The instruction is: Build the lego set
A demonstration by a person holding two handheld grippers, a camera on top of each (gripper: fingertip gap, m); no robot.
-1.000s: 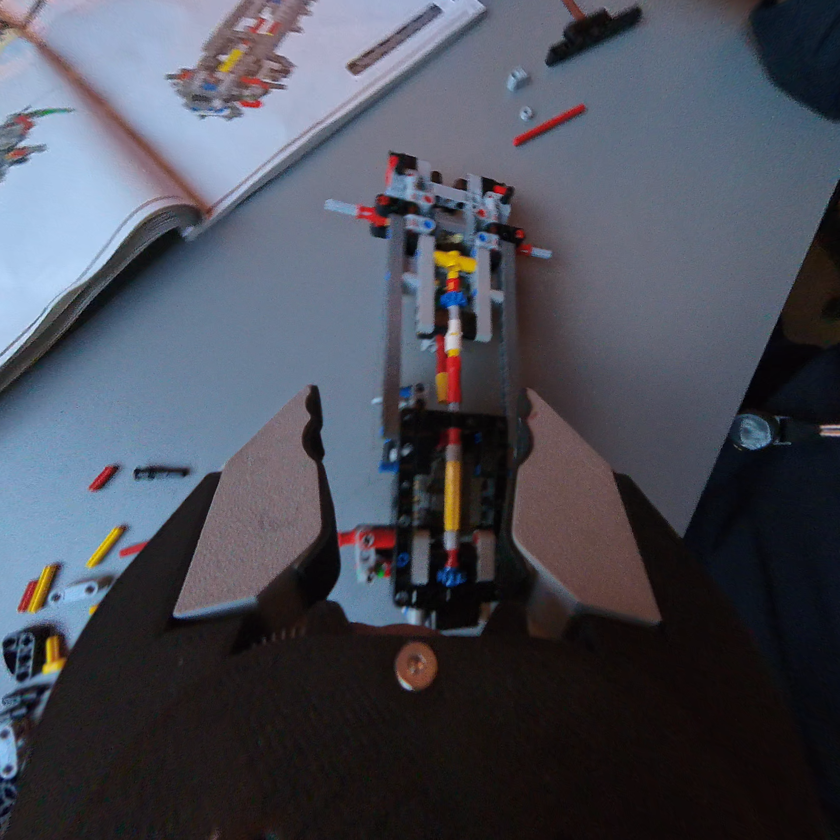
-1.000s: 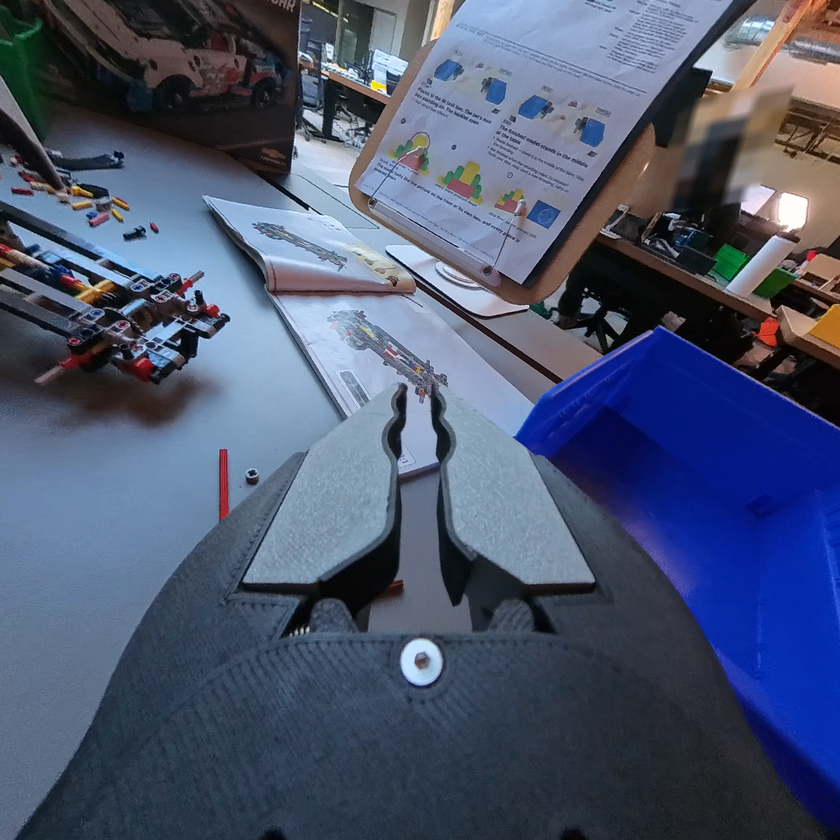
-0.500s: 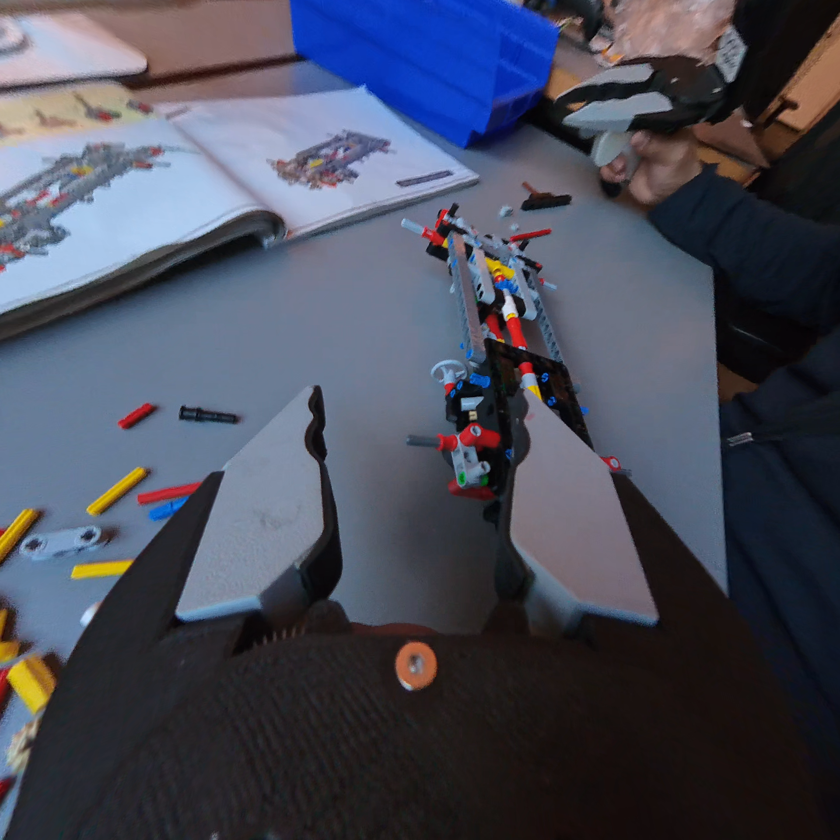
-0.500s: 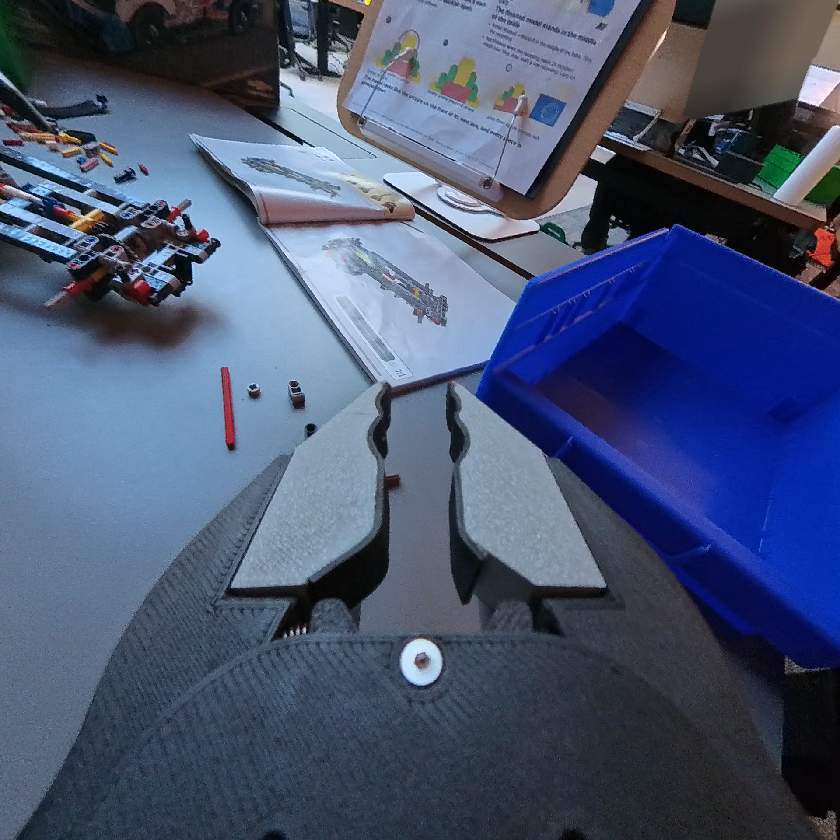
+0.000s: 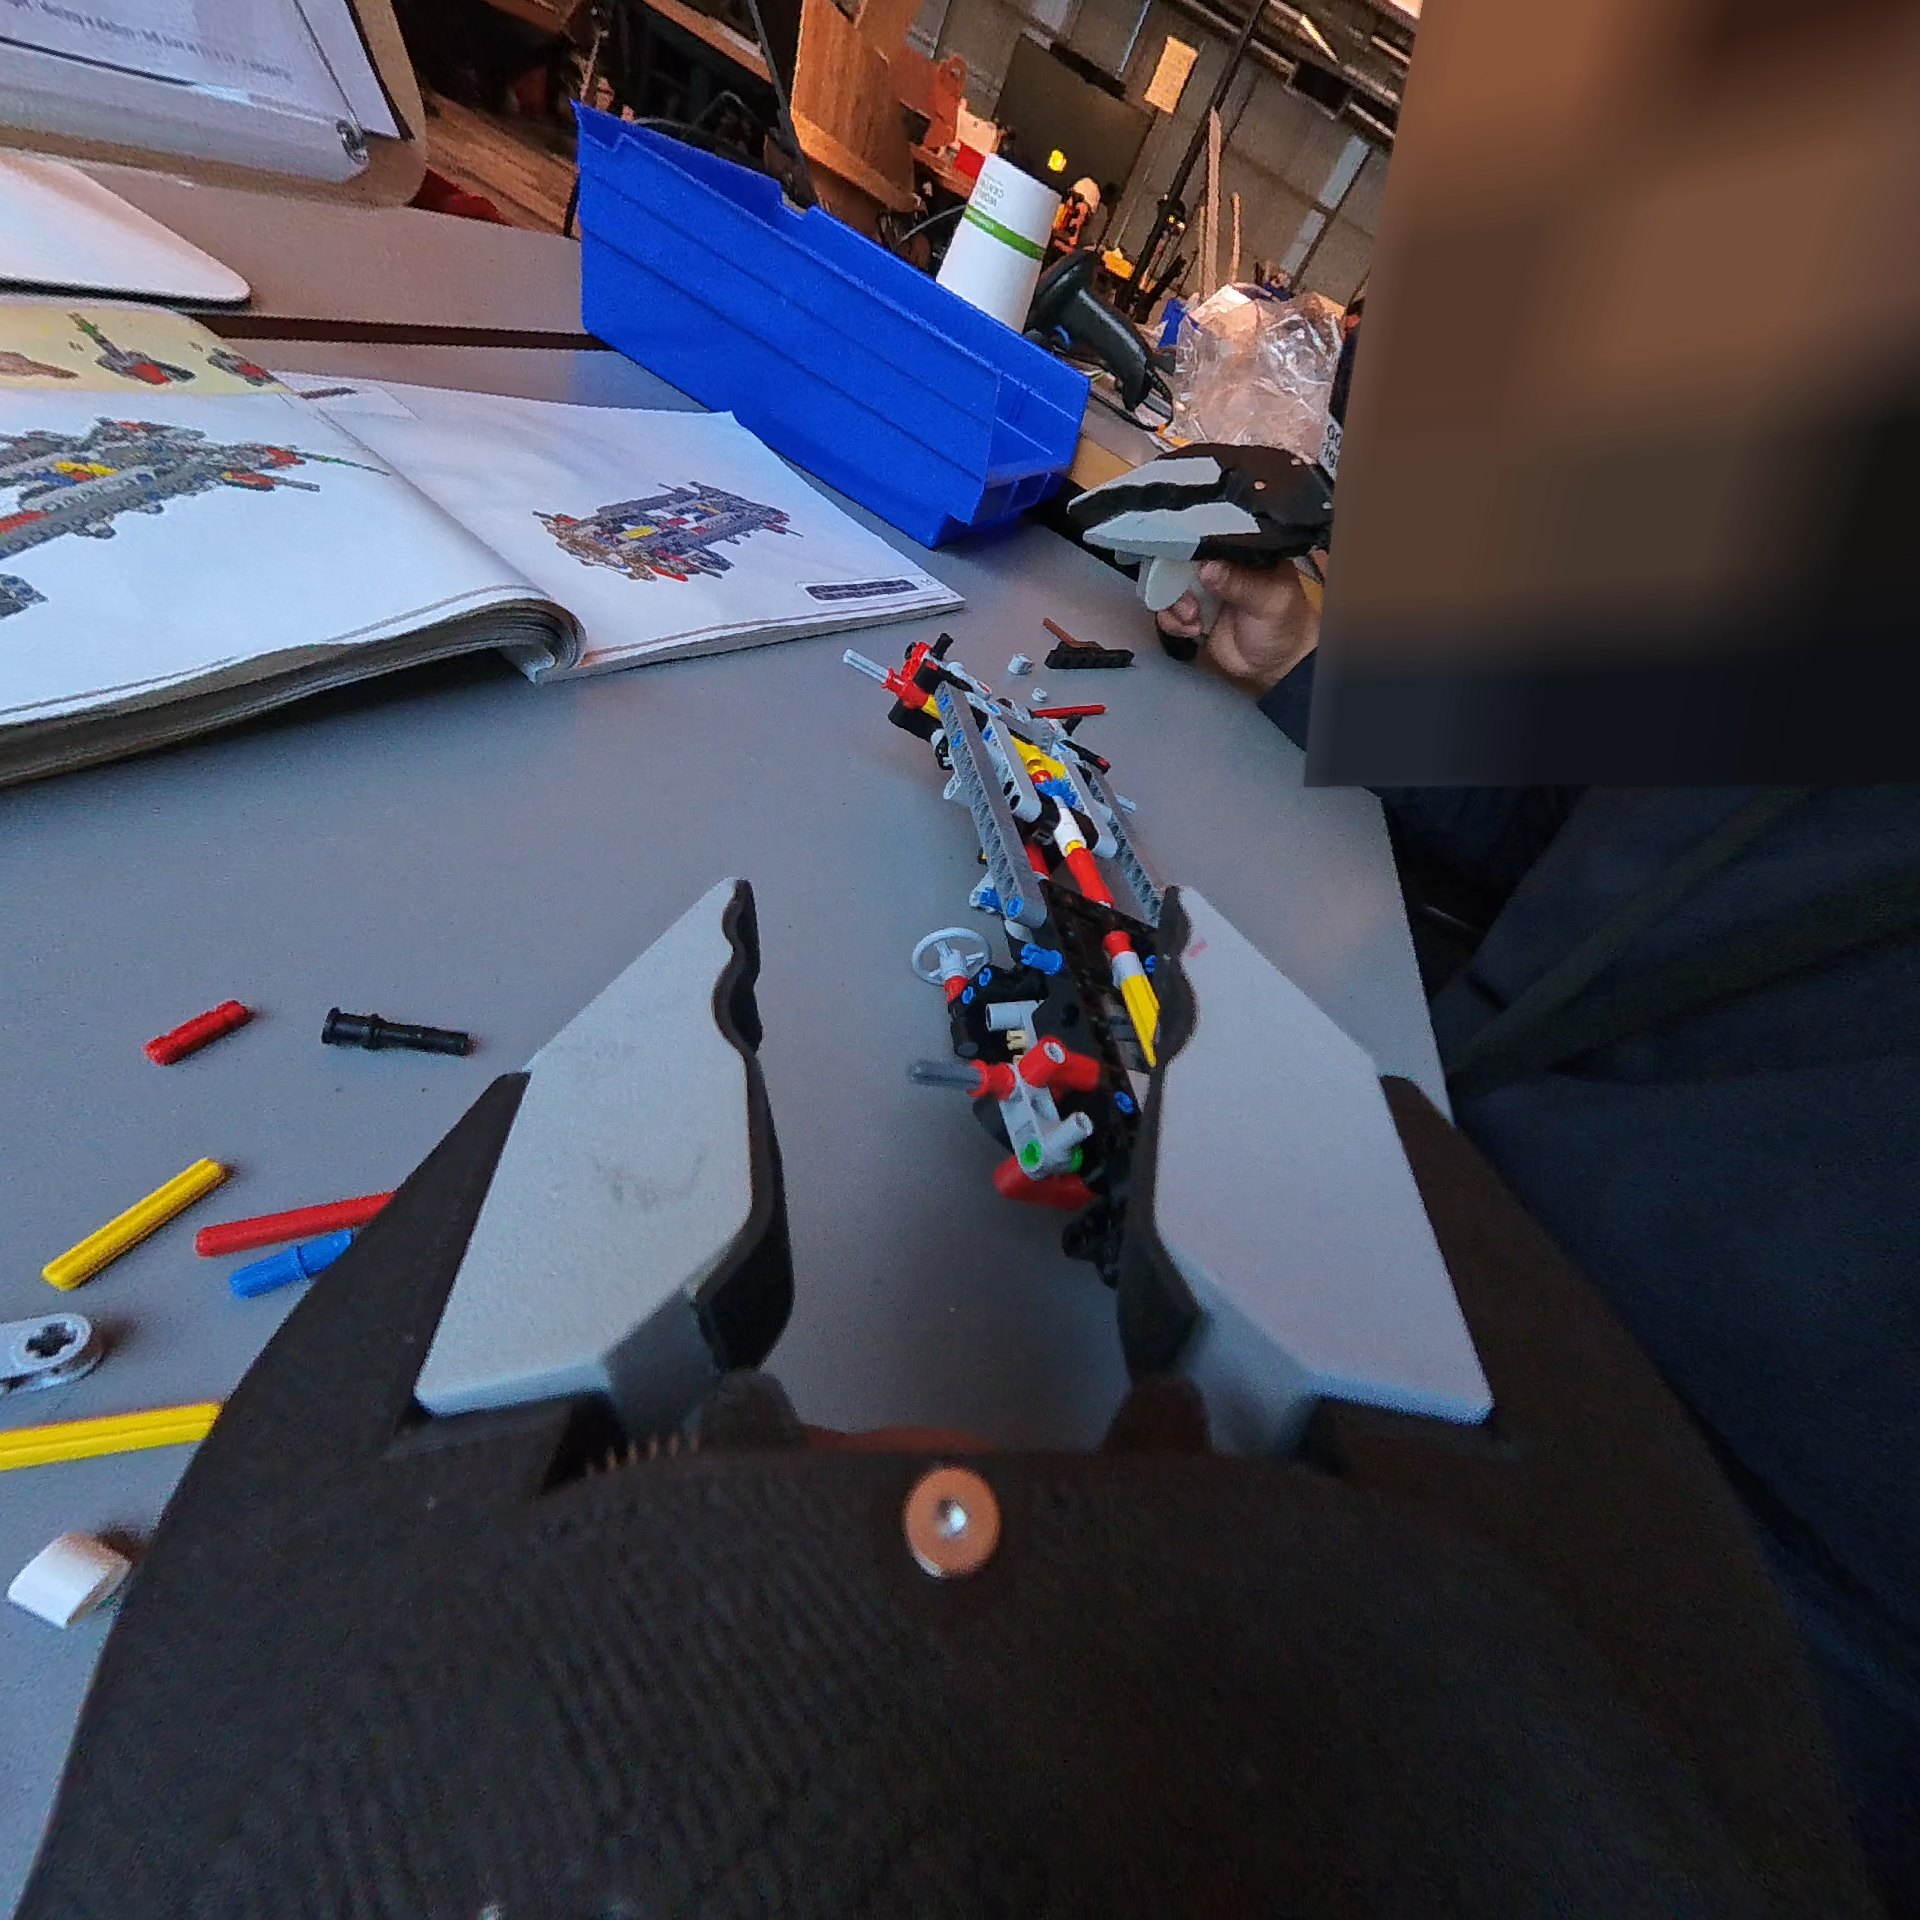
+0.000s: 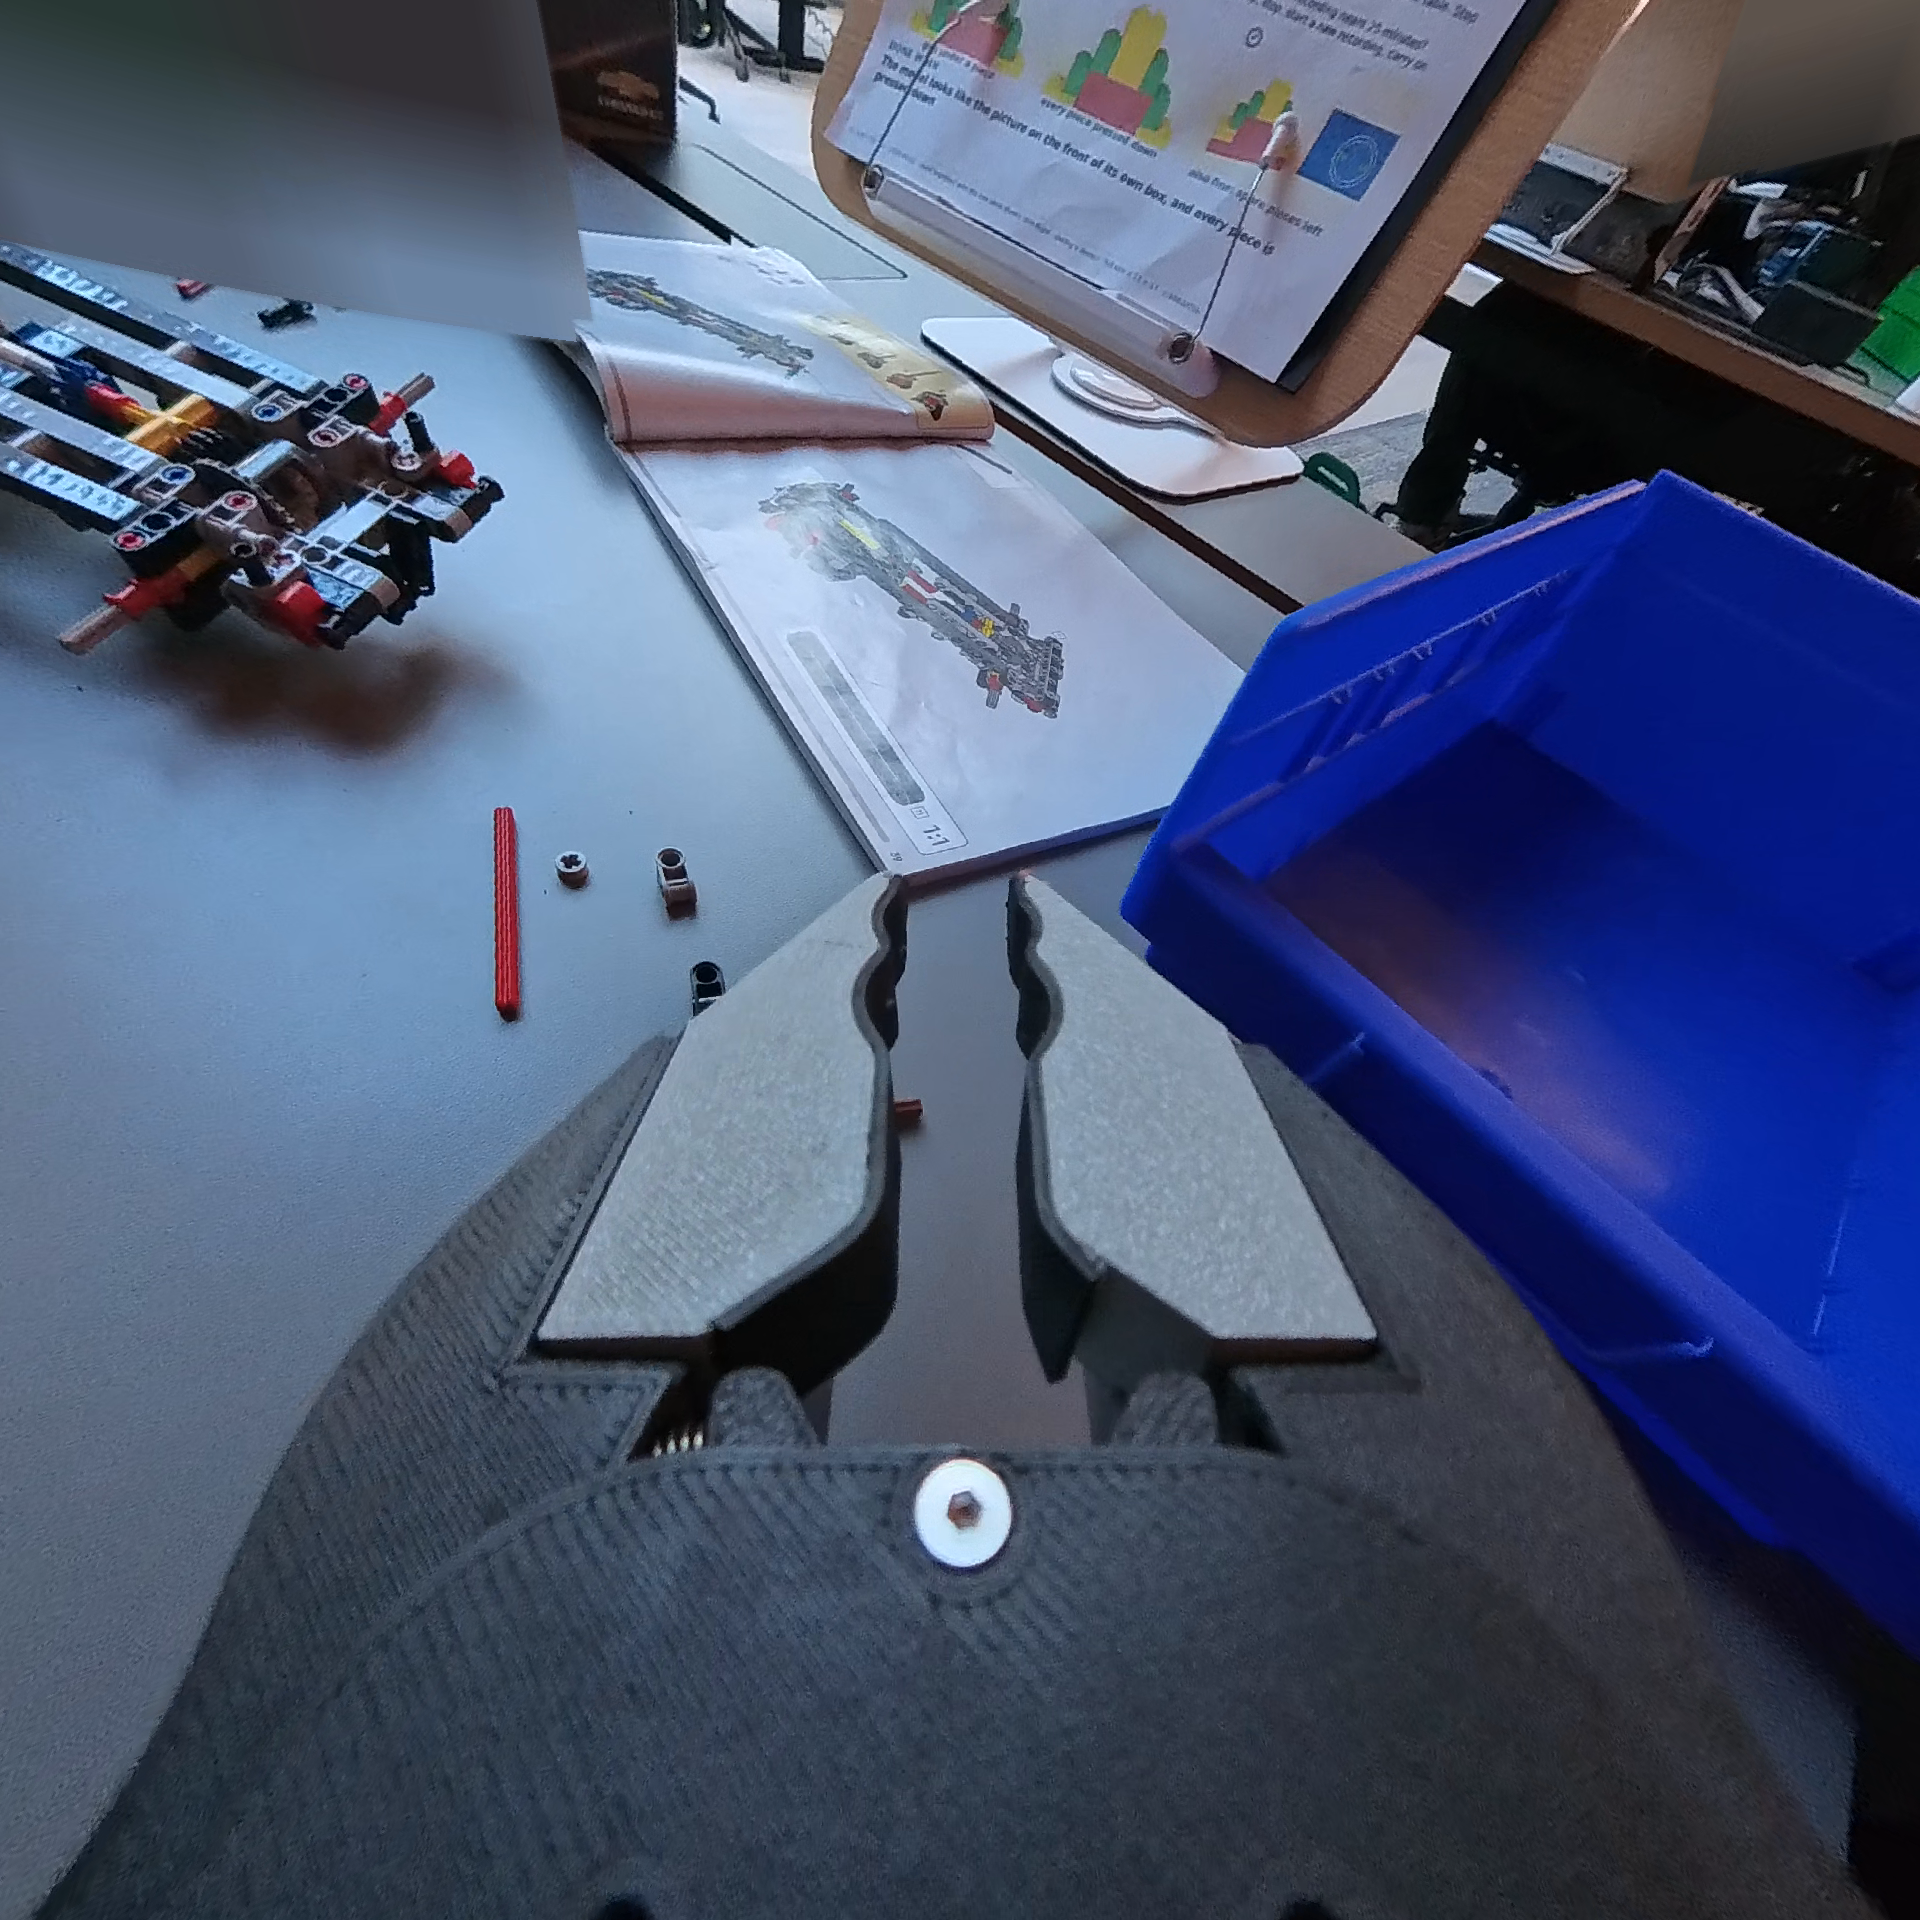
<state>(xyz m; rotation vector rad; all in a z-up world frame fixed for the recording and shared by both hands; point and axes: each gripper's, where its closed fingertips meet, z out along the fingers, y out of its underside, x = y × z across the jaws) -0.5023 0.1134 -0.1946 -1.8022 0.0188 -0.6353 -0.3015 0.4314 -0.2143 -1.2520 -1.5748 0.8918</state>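
Left gripper [image 5: 956,904] spread wide around model's [image 5: 1039,821] black near end: right finger [image 5: 1268,1143] hard against it, left finger well clear, nothing clamped. Right gripper [image 6: 954,894] well apart from model, beside bin [image 6: 1351,644], parted narrowly on air.

Left view only: loose pins [image 5: 395,1034] left of model, a hand [image 5: 1236,623] beyond its far end. Right view only: bin's inside, axle [image 6: 506,914] near model's tip, stand [image 6: 1299,416] behind booklet [image 6: 935,623].

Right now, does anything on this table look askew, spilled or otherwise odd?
The brick chassis model lies tipped on its side, one end against the open left gripper's right finger. Loose pins and axles lie scattered on the table. Nothing looks broken.
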